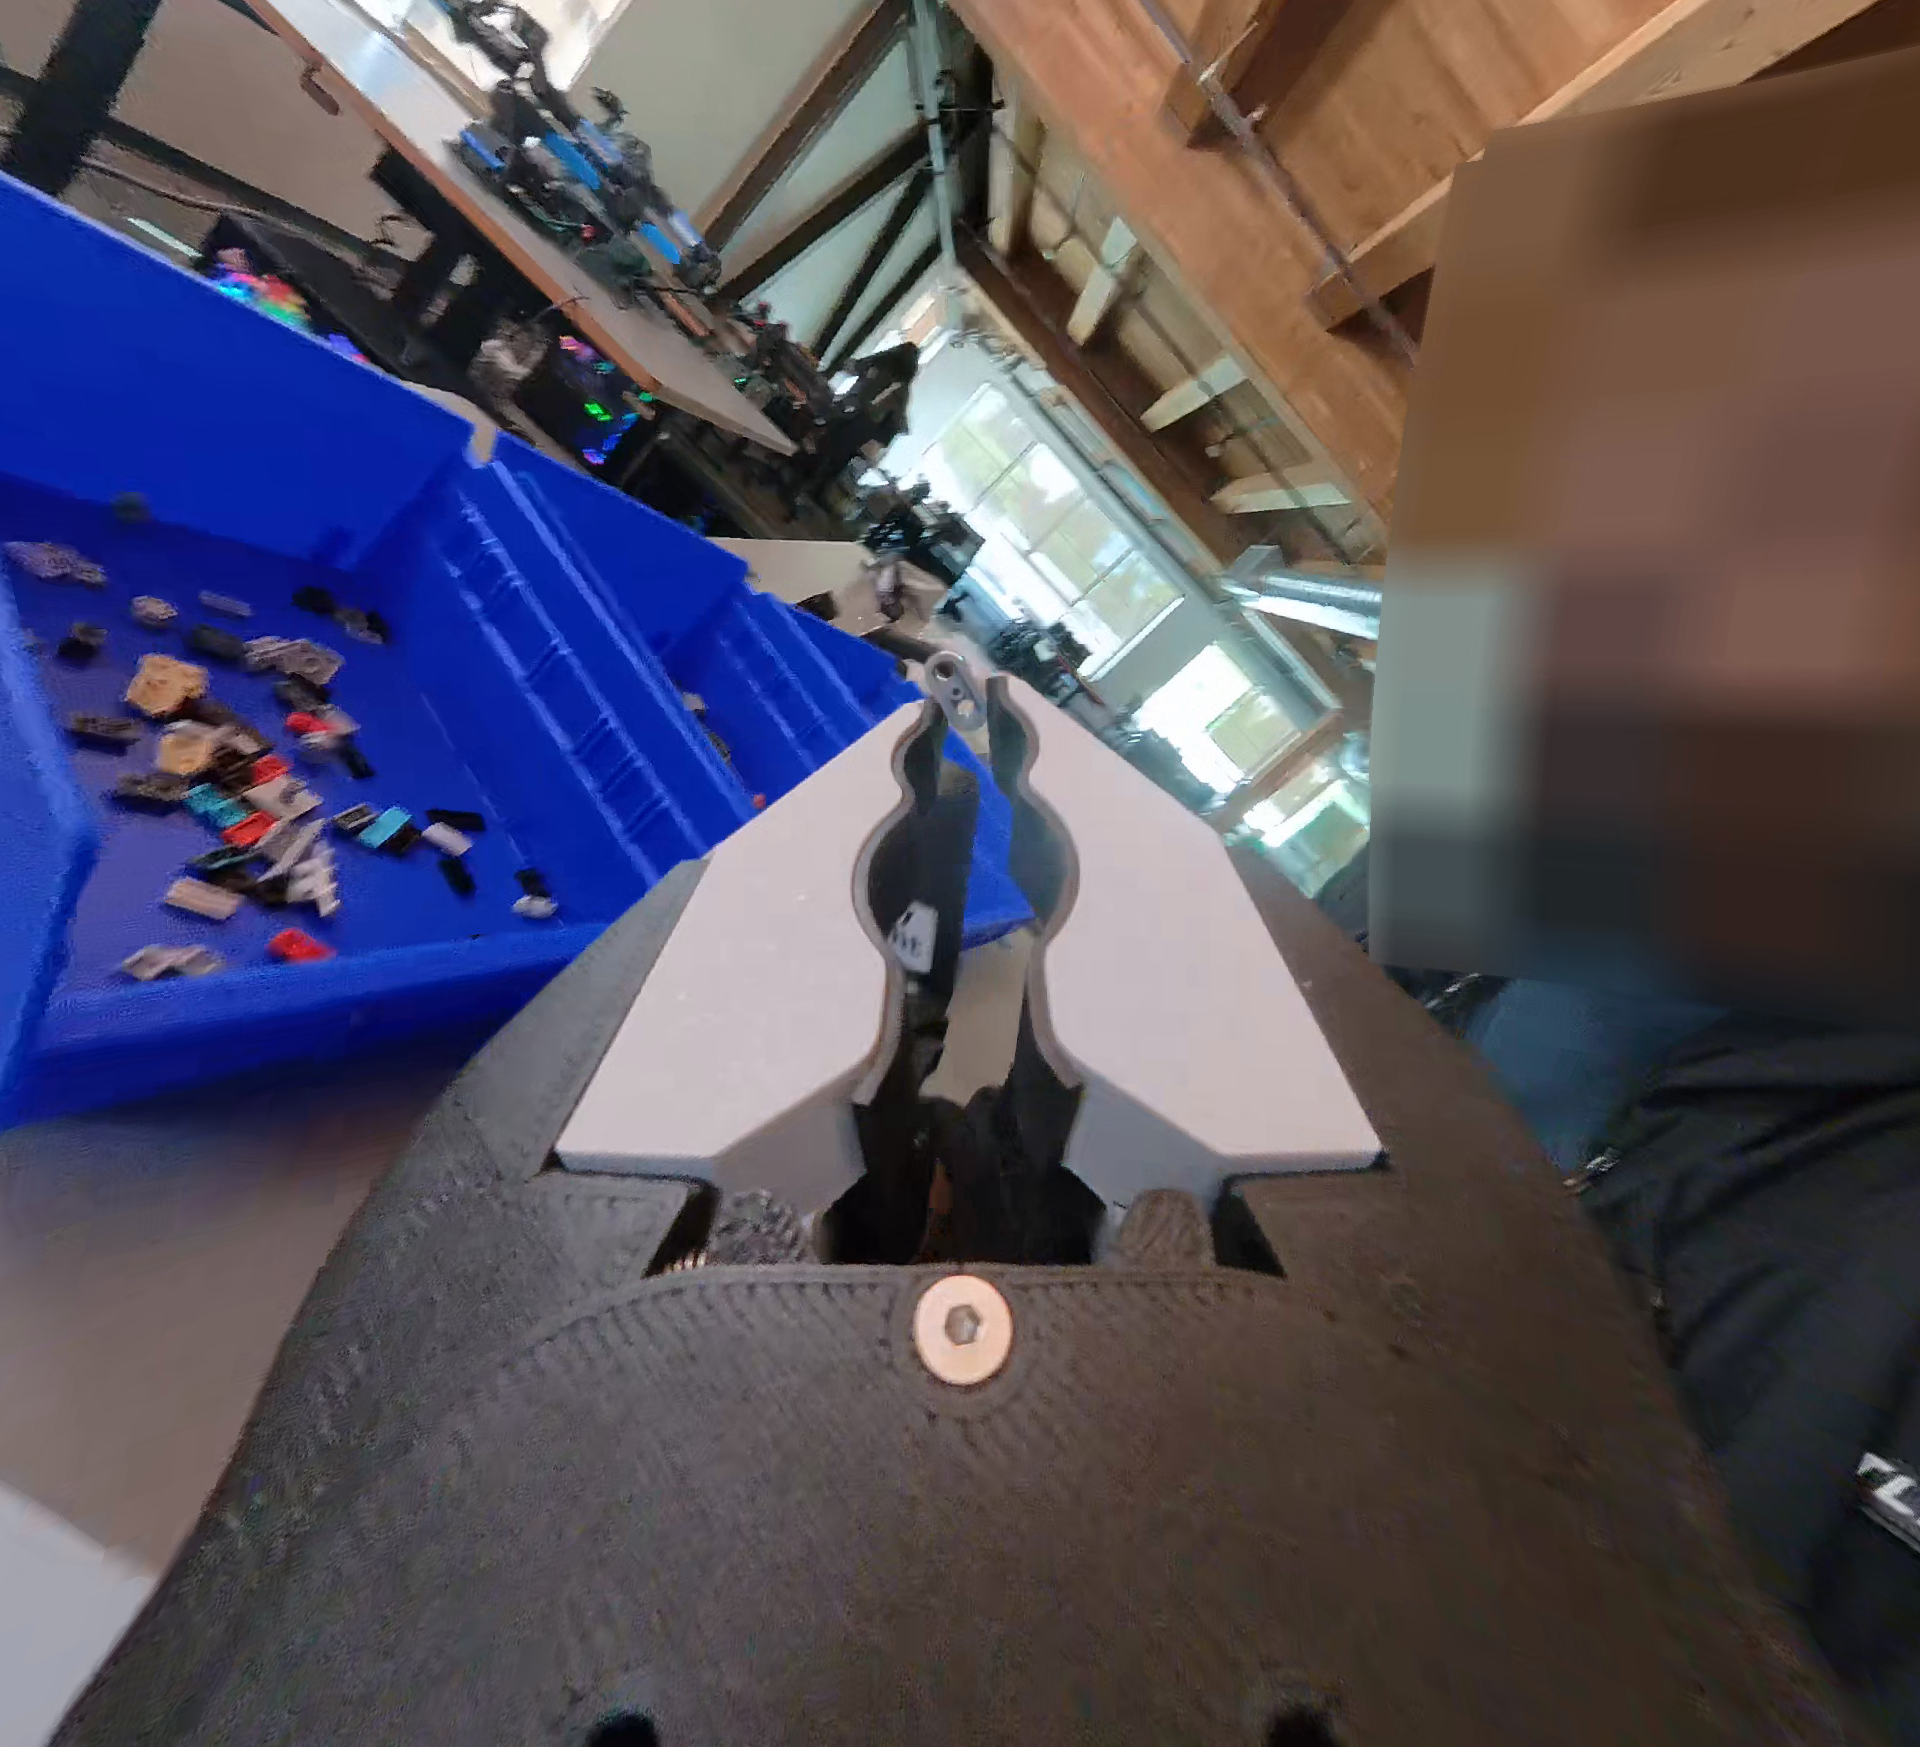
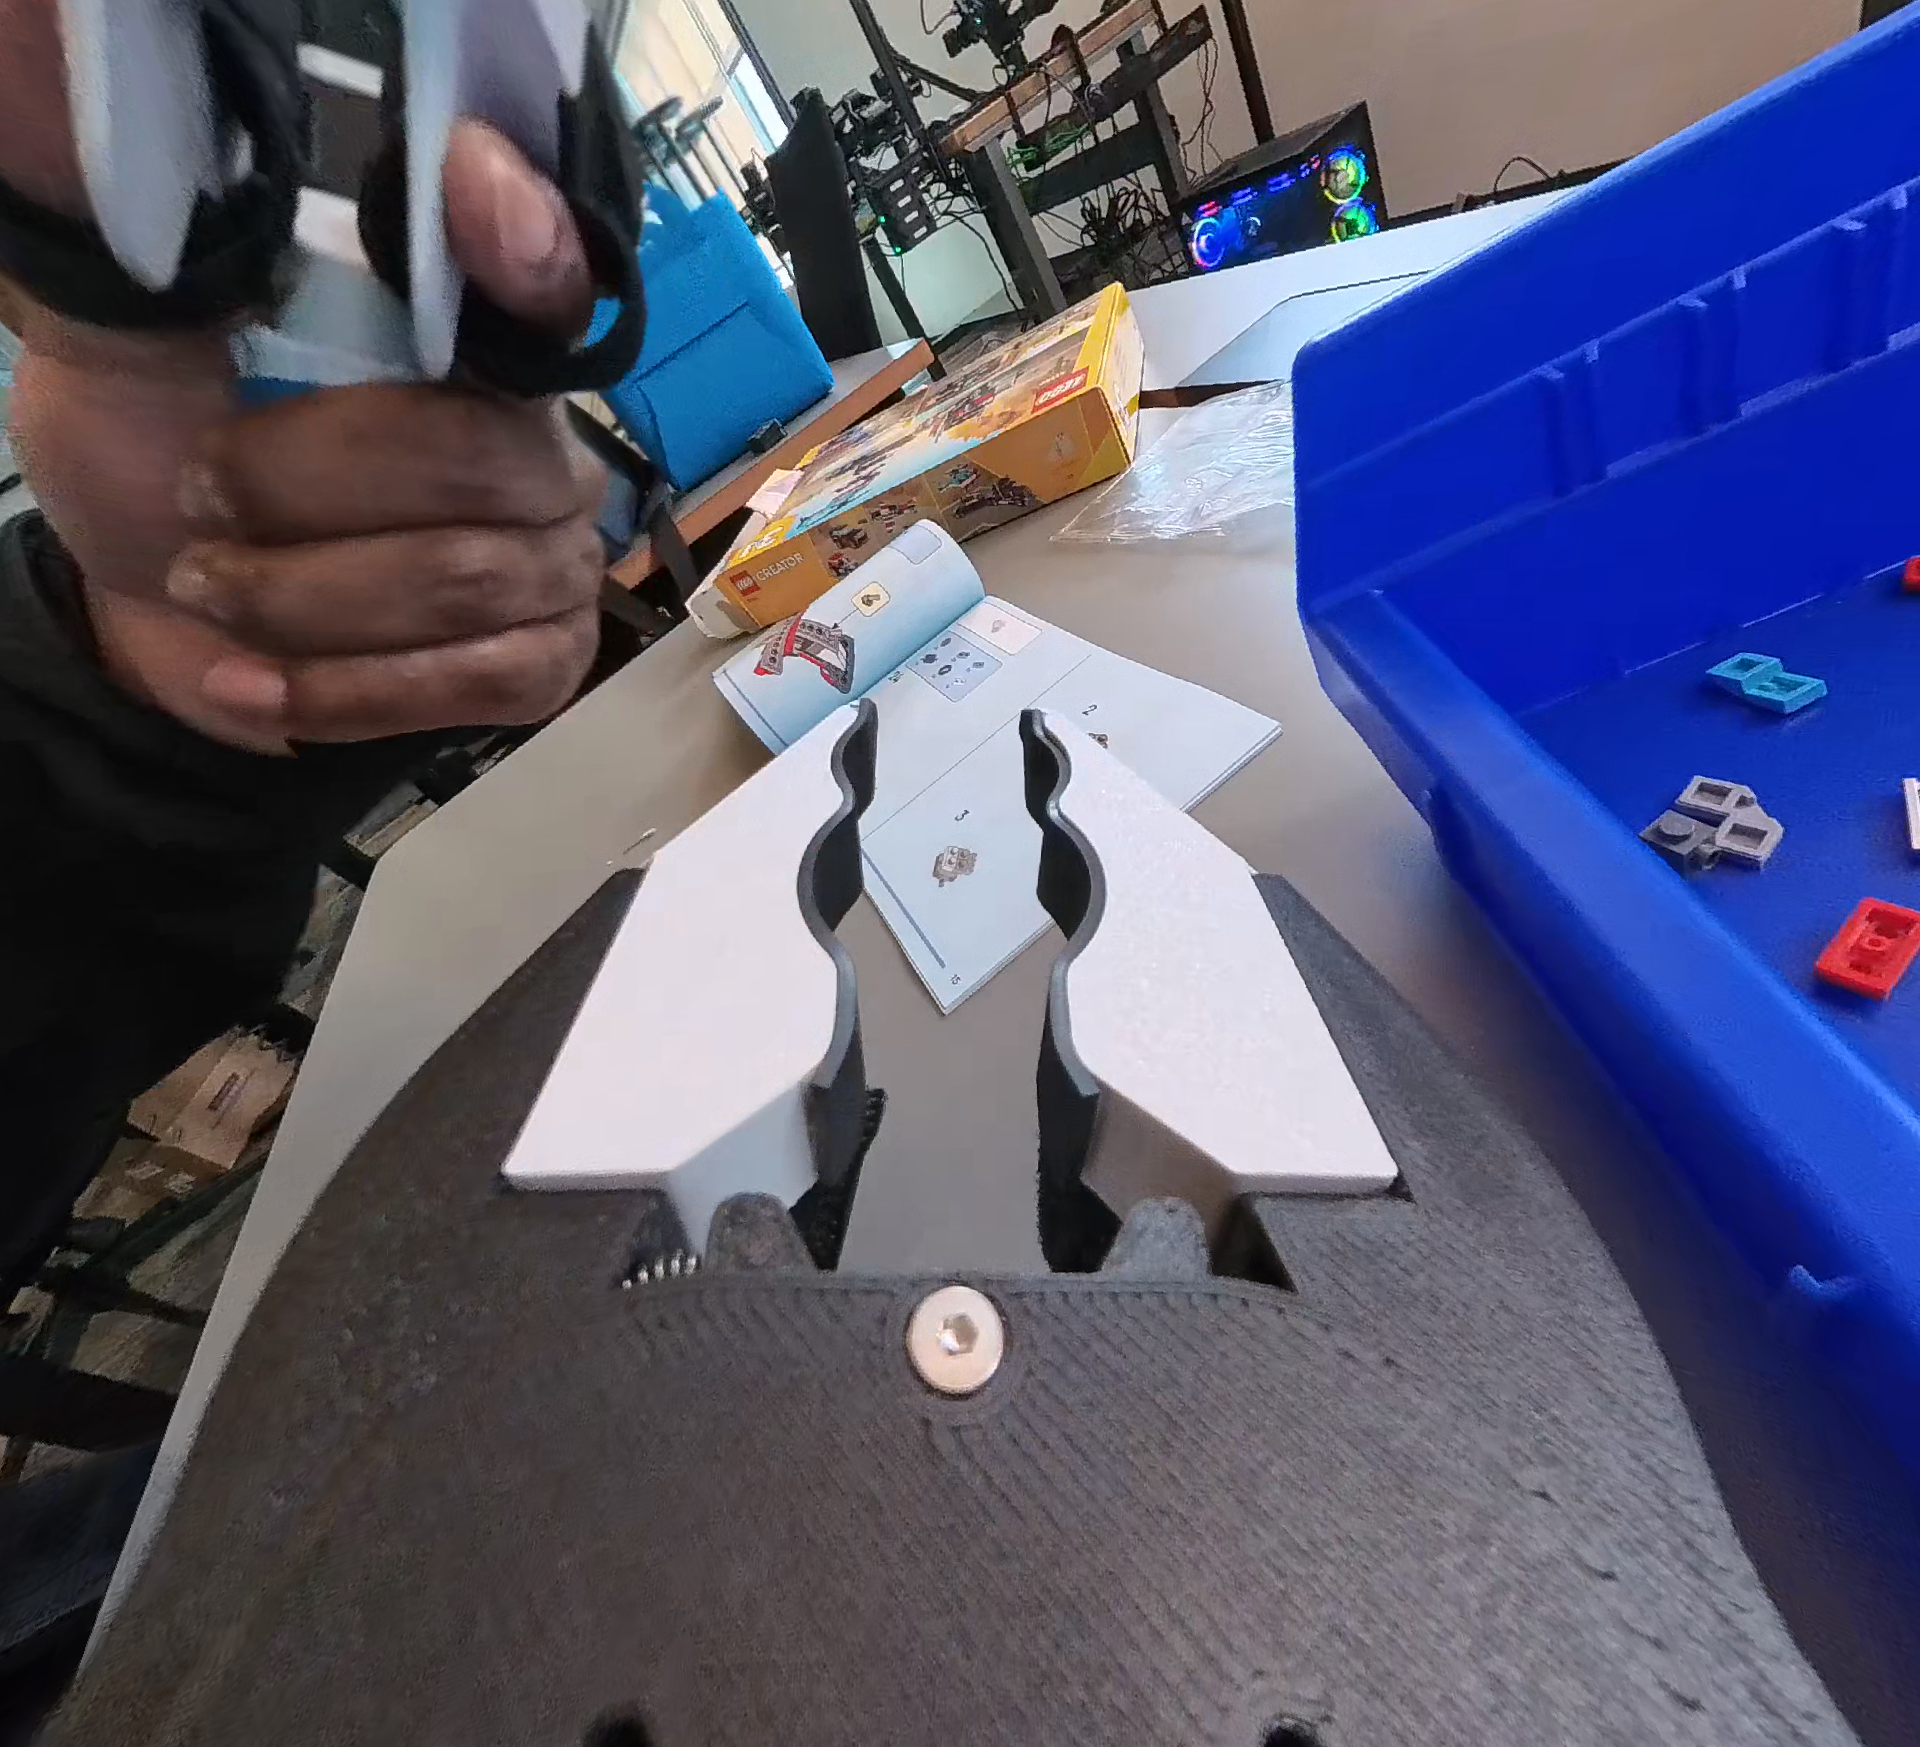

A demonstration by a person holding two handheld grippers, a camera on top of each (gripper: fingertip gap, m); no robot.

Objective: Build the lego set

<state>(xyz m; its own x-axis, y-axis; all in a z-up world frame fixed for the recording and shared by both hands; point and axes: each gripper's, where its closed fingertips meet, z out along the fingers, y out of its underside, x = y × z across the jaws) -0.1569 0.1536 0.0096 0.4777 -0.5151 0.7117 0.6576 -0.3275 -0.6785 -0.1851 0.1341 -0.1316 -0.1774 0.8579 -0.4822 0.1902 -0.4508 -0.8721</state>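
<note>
Grey lego piece (image 1: 957, 685) pinched in left gripper (image 1: 964, 698) jaws — right gripper (image 2: 948, 729) jaws apart over instruction booklet (image 2: 977, 856).

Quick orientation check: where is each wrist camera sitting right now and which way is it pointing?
Left wrist view: behind the left gripper, tilted up toward ceiling beams; tips pinch a small grey piece; dark-clothed torso at right.
Right wrist view: behind the open right gripper, aimed low across the table at the instruction booklet and yellow box; a hand at left.
Shared: blue bin of loose pieces.
</note>
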